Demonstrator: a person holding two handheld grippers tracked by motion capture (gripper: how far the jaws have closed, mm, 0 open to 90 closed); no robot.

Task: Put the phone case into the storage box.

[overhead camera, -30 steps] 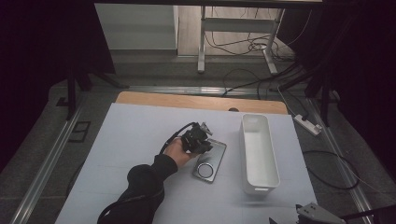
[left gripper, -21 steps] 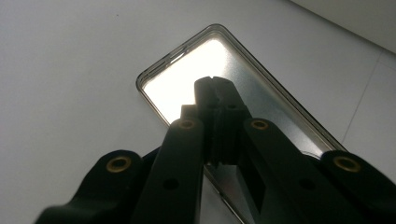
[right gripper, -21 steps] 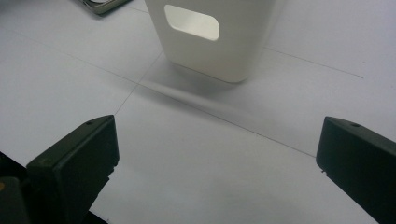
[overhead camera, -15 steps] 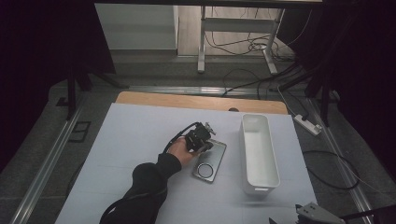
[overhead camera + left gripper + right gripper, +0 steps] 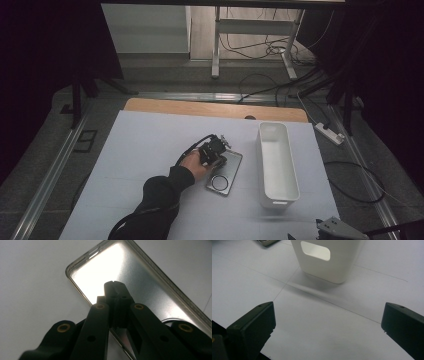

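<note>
The right gripper point(image 5: 328, 322) hangs wide open and empty near the white bin's point(image 5: 277, 165) near end. Left of the bin lies the phone point(image 5: 225, 172), its long axis roughly parallel to the bin. The left gripper point(image 5: 223, 146), much nearer, presses its shut tips onto the phone's far end.

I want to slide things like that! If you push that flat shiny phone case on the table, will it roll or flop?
The phone case probably slides rather than rolls: it lies flat on the white table cover. Its glossy surface looks slippery. Its raised rim suggests it is fairly stiff, though likely light. The left gripper is shut over it.
</note>
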